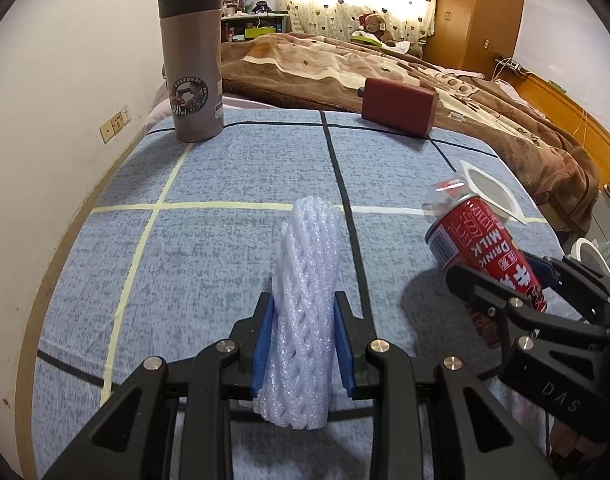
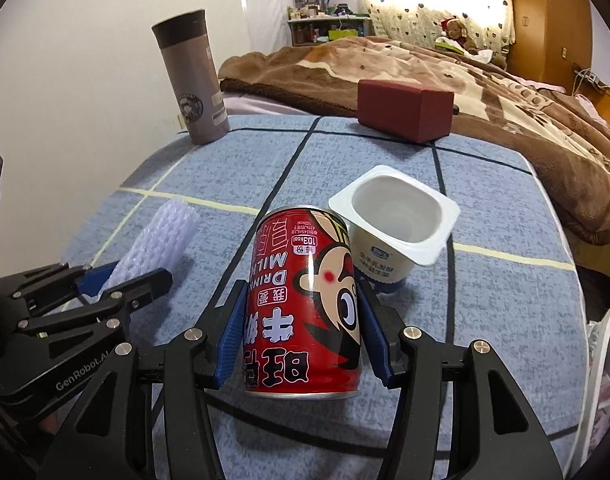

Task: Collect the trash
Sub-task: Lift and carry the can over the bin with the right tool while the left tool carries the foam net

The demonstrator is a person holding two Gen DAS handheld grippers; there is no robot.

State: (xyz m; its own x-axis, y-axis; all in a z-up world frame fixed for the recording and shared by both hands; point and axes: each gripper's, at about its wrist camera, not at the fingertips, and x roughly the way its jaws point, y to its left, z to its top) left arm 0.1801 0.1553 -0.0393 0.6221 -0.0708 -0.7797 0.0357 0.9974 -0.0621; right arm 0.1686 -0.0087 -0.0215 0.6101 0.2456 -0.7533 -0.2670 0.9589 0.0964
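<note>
So we've got both hands full. Our left gripper (image 1: 303, 340) is clenched on the white foam net sleeve (image 1: 305, 300), long axis running straight out along the fingers. Our right gripper (image 2: 303, 332) is clamped on the red milk can (image 2: 305, 304), upside down, just right of the sleeve. The empty yogurt cup (image 2: 397, 232) sits touching the can's far right side, nearest our right hand. No bin clearly in view.

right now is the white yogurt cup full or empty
Empty. The right wrist view looks straight into the yogurt cup: its lid is gone and only bare white walls and bottom show. It sits behind the red milk can.
</note>
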